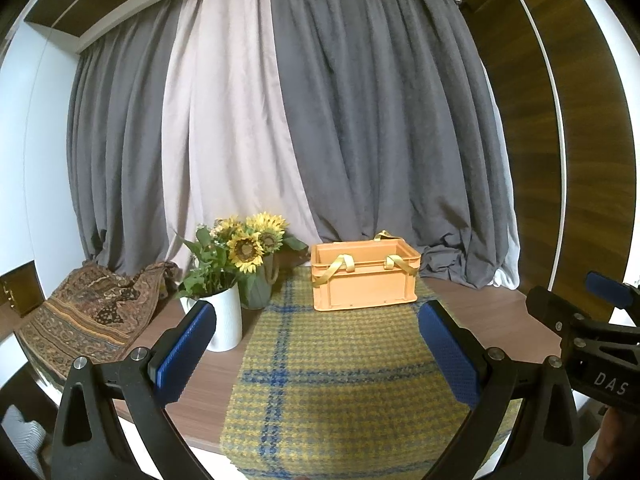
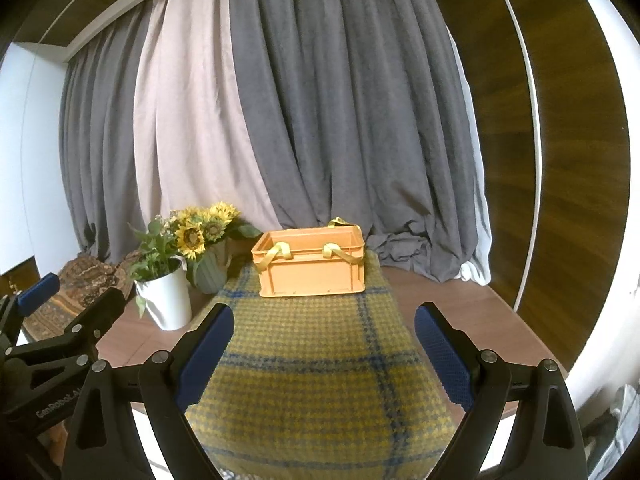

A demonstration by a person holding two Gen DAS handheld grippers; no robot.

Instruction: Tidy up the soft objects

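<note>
Plaid blanket (image 2: 320,368): laid lengthwise ahead of and below both the left gripper (image 1: 316,356) and the right gripper (image 2: 324,360), jaws spread wide, nothing held.

Yellow-and-blue plaid woollen cloth (image 1: 344,364), spread flat, running lengthwise between and beyond the open tongs. Orange plastic crate (image 1: 365,276) with yellow fabric straps (image 1: 336,266), upright at its far end, straight ahead.
</note>
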